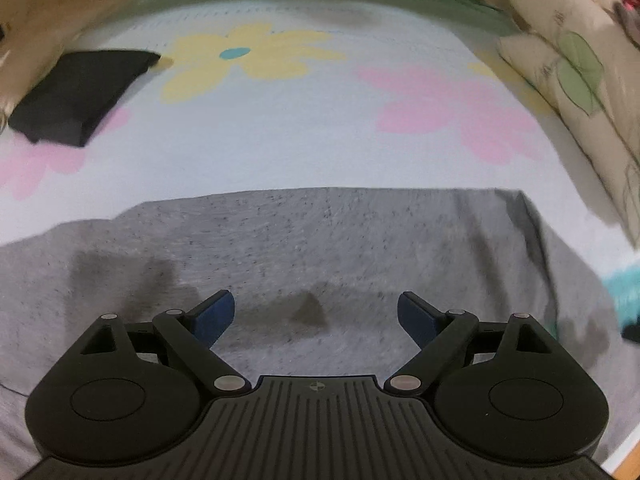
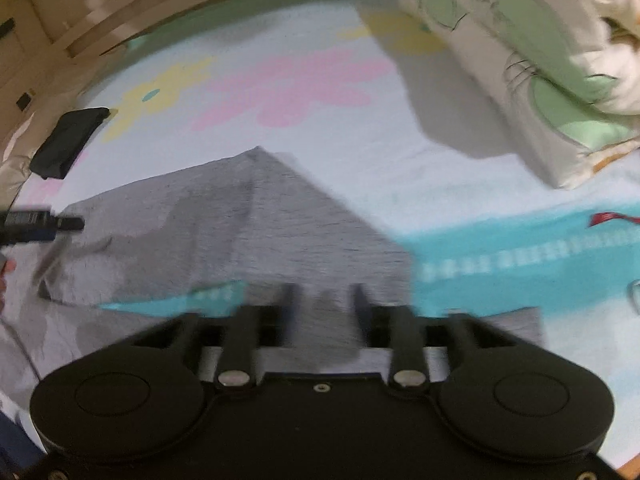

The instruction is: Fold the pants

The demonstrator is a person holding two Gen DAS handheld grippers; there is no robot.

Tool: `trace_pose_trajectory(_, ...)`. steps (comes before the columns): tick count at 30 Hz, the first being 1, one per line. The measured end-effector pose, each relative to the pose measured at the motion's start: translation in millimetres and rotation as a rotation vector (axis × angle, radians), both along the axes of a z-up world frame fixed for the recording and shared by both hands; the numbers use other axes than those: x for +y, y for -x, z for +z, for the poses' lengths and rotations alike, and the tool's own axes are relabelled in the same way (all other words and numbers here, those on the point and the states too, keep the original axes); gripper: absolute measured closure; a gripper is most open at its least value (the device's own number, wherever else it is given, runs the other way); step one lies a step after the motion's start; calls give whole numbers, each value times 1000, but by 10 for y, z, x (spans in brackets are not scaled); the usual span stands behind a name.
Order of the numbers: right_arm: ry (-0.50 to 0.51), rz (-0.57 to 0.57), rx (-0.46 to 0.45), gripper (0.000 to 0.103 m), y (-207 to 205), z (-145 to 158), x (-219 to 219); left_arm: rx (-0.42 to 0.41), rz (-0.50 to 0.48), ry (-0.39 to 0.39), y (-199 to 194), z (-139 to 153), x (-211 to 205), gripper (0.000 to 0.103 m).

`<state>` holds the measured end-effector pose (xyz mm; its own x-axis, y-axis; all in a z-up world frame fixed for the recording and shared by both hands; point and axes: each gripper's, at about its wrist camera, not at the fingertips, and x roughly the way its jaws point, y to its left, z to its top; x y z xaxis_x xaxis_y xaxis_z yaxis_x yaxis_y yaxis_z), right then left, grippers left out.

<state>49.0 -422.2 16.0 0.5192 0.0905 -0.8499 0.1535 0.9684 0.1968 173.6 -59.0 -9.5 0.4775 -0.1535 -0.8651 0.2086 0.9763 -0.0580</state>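
Here the pants (image 1: 304, 248) lie flat on the flowered sheet (image 1: 320, 140) — grey, already doubled, spread directly under and ahead of both tongs. The left gripper (image 1: 316, 316) hangs over the cloth with its jaws wide apart and nothing between them; the far folded edge runs straight across its view, left to right, so the long axis lies crosswise to this hand. The right gripper (image 2: 322, 308) has its jaws partly apart, empty, over the same cloth, though blur keeps me from saying whether the tips touch it. From that side the fabric comes to a corner (image 2: 260, 152) pointing away, with the left tongs at the cloth's far left edge. My guess — each hand is near its own end, so the next fold would carry one end along that crosswise axis toward the other.
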Motion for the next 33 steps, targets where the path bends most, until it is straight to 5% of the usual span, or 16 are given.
trace_pose_trajectory(5, 270, 108, -49, 37, -329, -164, 639, 1, 1, -33, 16, -73, 122, 14)
trace_pose_trajectory(8, 384, 131, -55, 37, -552, -281, 865, 36, 10, 30, -39, -82, 192, 14)
trace_pose_trajectory(16, 379, 87, 35, 42, -1063, -573, 939, 45, 43, 58, -59, -73, 281, 14)
trace_pose_trajectory(17, 394, 80, 56, 48, -1084, -618, 932, 44, 47, 61, -59, -72, 287, 14)
trace_pose_trajectory(20, 374, 62, 117, 96, -1069, -712, 793, 49, 51, 76, -59, -88, 296, 14)
trace_pose_trajectory(27, 401, 114, 26, 96, -532, -314, 508, 83, 86, 149, -274, -161, 369, 14)
trace_pose_trajectory(33, 374, 115, 45, 96, -208, -418, 282, 149, 204, 203, -609, -285, 484, 14)
